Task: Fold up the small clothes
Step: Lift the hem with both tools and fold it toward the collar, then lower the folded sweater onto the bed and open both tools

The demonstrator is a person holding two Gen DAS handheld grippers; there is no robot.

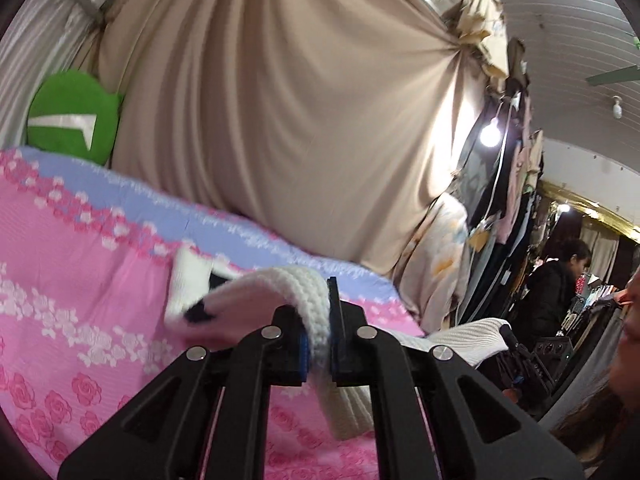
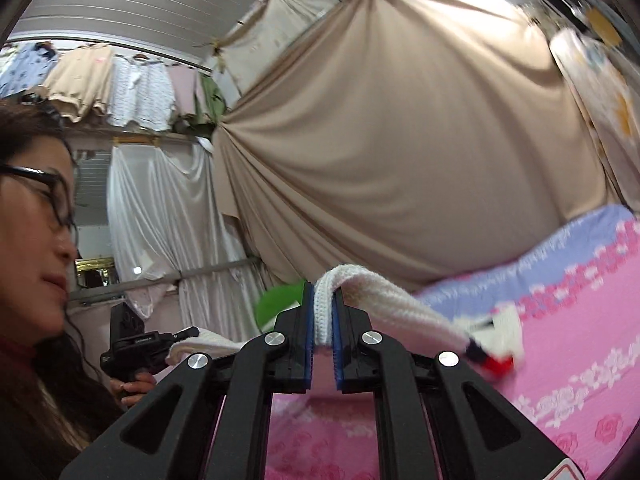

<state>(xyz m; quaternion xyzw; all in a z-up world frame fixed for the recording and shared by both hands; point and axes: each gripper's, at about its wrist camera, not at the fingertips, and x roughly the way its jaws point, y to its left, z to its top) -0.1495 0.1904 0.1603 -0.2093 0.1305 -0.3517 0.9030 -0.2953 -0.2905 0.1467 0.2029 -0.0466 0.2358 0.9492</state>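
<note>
White knit garment (image 1: 316,312) hangs above the pink bedspread (image 1: 80,280); your left gripper (image 1: 319,354) and right gripper (image 2: 323,330) each clamp its edge

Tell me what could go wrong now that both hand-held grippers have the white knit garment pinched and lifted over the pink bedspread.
1. The left hand-held gripper and right hand-held gripper each pinch only a narrow ribbed edge of the white knit garment, so it might slip out.
2. Its dark and red trimmed end hangs loose and blurred, so it may swing and land crooked on the pink bedspread.
3. Pulling the grippers apart could stretch the knit.
</note>
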